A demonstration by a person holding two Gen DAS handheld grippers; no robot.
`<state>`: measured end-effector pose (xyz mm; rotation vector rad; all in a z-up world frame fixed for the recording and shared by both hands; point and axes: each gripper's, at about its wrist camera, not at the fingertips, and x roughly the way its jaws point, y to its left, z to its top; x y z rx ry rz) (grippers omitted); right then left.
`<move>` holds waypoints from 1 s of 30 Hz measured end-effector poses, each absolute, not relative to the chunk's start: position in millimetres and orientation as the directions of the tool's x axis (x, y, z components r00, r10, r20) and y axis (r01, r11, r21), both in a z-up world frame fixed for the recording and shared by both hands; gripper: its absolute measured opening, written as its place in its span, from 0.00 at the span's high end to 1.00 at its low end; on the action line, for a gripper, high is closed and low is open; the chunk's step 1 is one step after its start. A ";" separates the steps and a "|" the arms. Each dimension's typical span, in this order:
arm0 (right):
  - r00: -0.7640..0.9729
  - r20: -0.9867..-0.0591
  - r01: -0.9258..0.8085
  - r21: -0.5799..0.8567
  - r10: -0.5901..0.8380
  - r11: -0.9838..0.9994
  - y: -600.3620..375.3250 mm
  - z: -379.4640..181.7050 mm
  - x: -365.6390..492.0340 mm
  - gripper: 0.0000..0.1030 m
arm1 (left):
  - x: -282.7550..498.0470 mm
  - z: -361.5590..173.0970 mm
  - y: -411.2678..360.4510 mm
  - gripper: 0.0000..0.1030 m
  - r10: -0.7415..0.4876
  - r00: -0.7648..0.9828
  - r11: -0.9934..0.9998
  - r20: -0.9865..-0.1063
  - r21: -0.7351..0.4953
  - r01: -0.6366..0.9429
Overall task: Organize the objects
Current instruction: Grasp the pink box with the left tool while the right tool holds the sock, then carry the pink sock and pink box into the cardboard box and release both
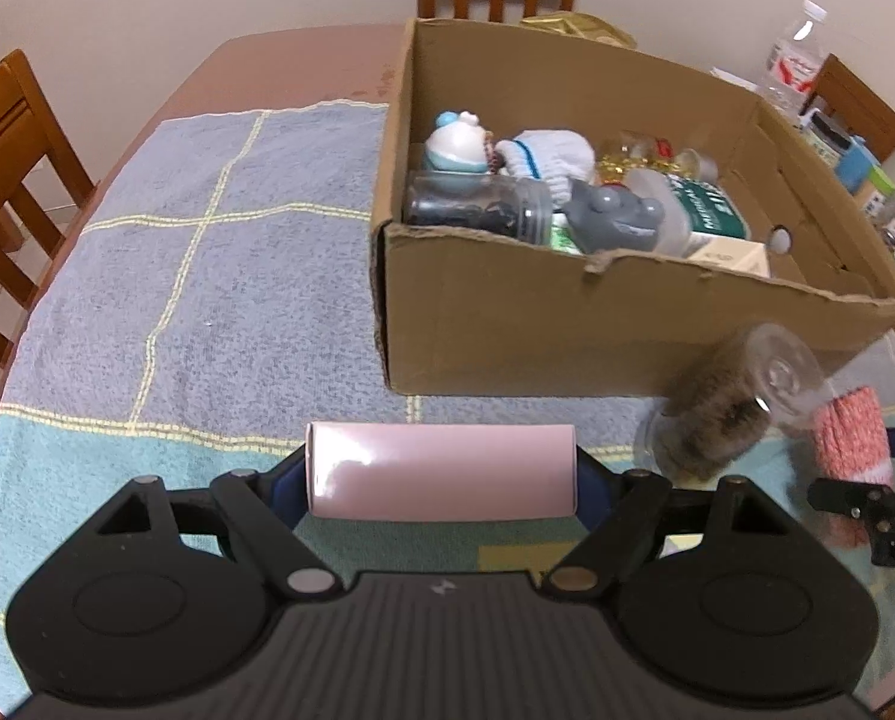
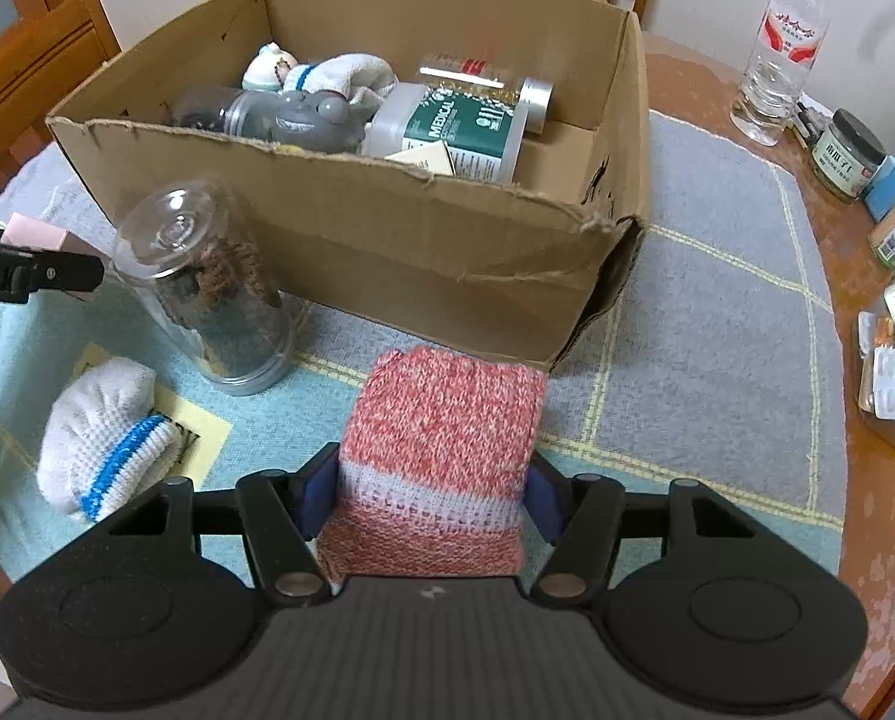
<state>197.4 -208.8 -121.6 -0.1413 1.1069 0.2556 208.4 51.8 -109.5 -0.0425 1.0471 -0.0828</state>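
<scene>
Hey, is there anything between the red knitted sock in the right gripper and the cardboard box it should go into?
Only the box's own near wall. The right gripper is shut on the red knitted sock, right in front of the cardboard box. The clear jar stands off to the side.

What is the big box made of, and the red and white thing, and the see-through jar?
The box looks like plain brown cardboard: matte, with torn, ragged rims. The red and white thing looks knitted, yarn or wool, with visible stitches; probably a sock. The jar is clear and shiny; plastic or glass, I cannot tell which.
</scene>
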 end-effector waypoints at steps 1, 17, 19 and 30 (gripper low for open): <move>0.420 -0.897 -0.273 0.021 0.139 0.962 -208.1 -121.4 196.6 0.35 | 207.2 -107.8 51.4 0.20 -0.093 0.495 0.996 -0.864 -0.076 0.055; 0.405 -0.883 -0.380 0.073 0.237 0.922 -219.2 -74.2 180.7 0.35 | 188.0 -43.1 34.9 0.20 -0.194 0.474 0.971 -0.859 -0.100 0.216; 0.404 -0.883 -0.402 0.065 0.241 0.913 -220.0 -66.1 180.1 0.35 | 189.1 -32.1 31.5 0.20 -0.204 0.482 0.967 -0.852 -0.100 0.232; 0.426 -0.860 -0.498 0.036 0.281 0.866 -215.2 -24.2 185.4 0.35 | 219.0 18.4 14.1 0.20 -0.237 0.563 0.955 -0.792 -0.083 0.285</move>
